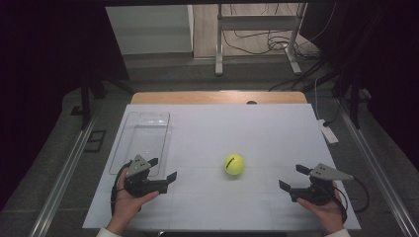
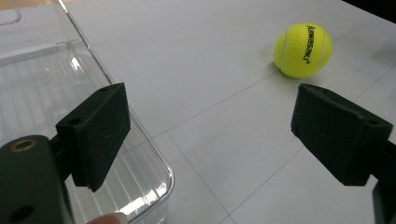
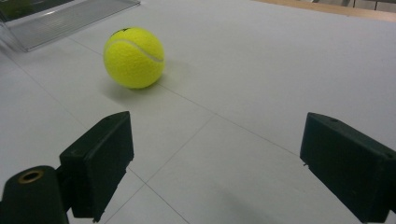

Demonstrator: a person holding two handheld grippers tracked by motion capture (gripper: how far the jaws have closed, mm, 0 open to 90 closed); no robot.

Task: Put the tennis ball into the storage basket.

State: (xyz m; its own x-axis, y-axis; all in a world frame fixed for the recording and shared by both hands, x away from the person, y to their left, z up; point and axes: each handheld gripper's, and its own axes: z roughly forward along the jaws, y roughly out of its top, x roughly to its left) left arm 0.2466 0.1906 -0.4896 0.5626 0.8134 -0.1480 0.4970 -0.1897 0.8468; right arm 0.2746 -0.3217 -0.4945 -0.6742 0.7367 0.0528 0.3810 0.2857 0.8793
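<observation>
Now, my left gripper (image 1: 165,169): jaws apart, empty; beside clear tray (image 1: 146,129)
My right gripper (image 1: 292,177): jaws apart, empty
Tennis ball (image 1: 234,164): between them on tabletop (image 1: 257,128), unobstructed

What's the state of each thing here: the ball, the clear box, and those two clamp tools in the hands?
tennis ball: lying loose on the white table, touched by nothing.
clear tray: upright, empty, no lid.
left gripper: jaws open, holding nothing, beside the tray's near end.
right gripper: jaws open, holding nothing.
</observation>
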